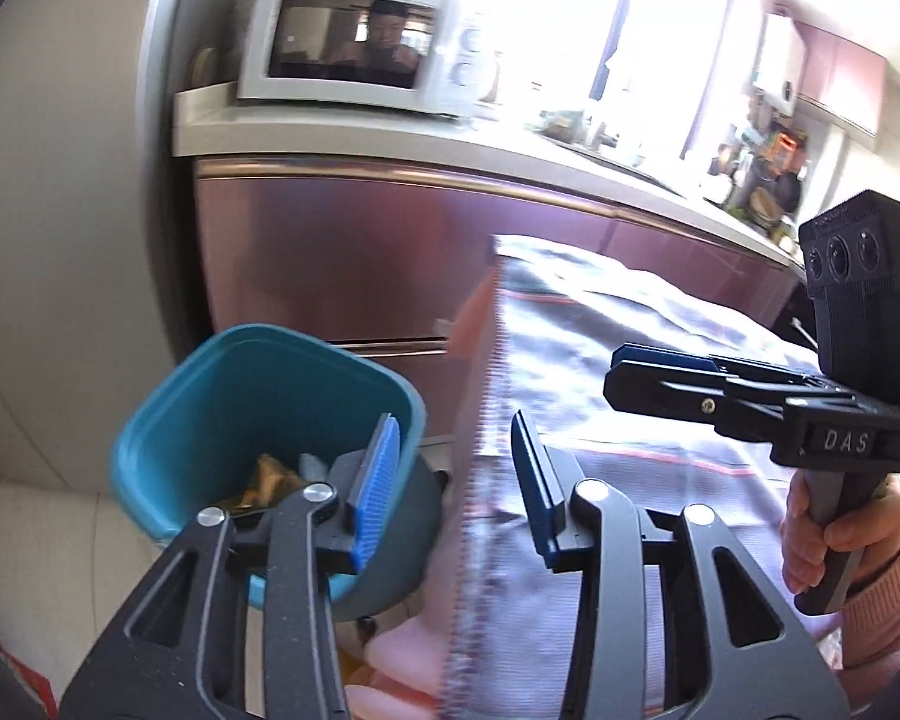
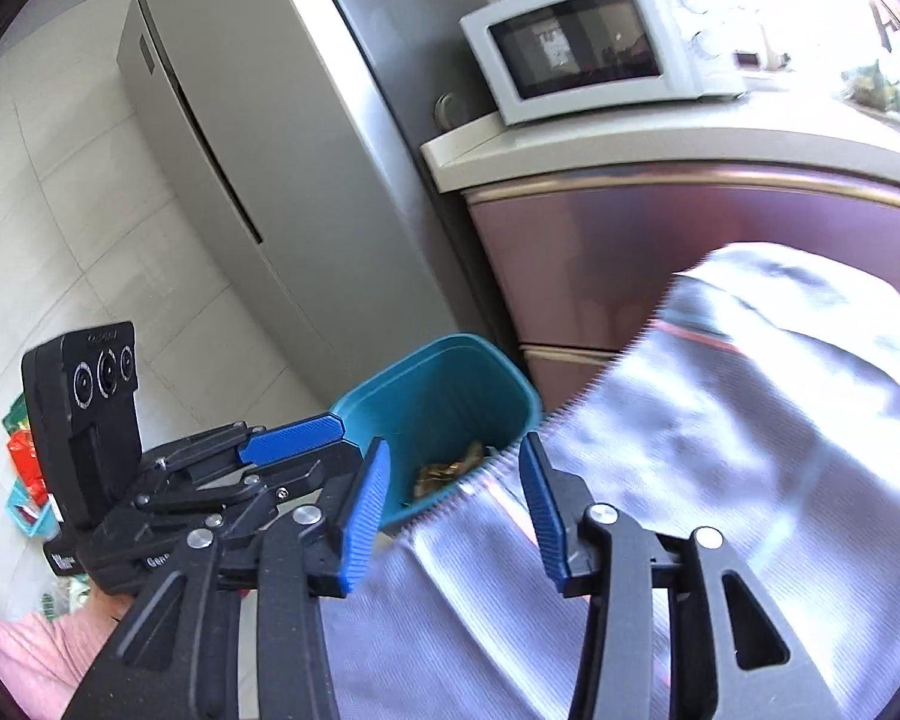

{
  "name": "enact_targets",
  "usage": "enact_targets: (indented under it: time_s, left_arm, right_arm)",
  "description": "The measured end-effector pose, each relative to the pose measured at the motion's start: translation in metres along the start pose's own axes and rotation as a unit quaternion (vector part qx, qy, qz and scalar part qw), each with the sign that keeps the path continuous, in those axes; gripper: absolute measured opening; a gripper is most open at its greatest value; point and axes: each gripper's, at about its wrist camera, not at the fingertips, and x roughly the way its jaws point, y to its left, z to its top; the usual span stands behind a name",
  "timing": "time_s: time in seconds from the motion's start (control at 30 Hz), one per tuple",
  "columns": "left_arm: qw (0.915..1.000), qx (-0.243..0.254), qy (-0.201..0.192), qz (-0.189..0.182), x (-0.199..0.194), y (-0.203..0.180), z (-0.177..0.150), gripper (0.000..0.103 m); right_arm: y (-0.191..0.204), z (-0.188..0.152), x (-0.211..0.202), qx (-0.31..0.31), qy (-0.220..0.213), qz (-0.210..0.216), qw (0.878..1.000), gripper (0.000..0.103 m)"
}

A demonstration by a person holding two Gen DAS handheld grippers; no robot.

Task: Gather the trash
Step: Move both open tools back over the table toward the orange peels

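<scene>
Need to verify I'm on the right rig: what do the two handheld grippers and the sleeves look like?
Both grippers, left and right, have black slotted linkage arms, silver pivot bolts and ribbed blue finger pads. Each carries a black three-lens camera block; the right body reads "DAS". Pink knit sleeve.

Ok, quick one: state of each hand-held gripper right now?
Left hand-held gripper: open, silvery bag's serrated edge between the pads, unpinched.
Right hand-held gripper: open, same bag's edge in the gap, not gripped.

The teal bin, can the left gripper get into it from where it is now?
Probably yes. The left gripper is open with nothing between its pads, and the bin stands open-topped just ahead; the silver bag lies to the side.
</scene>
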Motion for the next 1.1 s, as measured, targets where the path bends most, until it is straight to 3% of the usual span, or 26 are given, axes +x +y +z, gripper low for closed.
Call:
enact_targets:
  time_s: [0.5,0.83,1.1]
  left_arm:
    - [0.9897,0.072,0.031,-0.120,0.026,-0.129,-0.009,0.041]
    - [0.9753,0.117,0.063,-0.176,0.056,-0.206,-0.019,0.041]
    - [0.9635,0.145,0.088,-0.207,0.071,-0.257,-0.034,0.041]
  right_arm:
    - [-0.047,-0.072,-0.127,0.054,-0.058,-0.110,0.991,0.046]
    - [-0.103,-0.122,-0.200,0.132,-0.097,-0.200,0.966,0.049]
    - [-0.142,-0.142,-0.235,0.174,-0.122,-0.245,0.946,0.058]
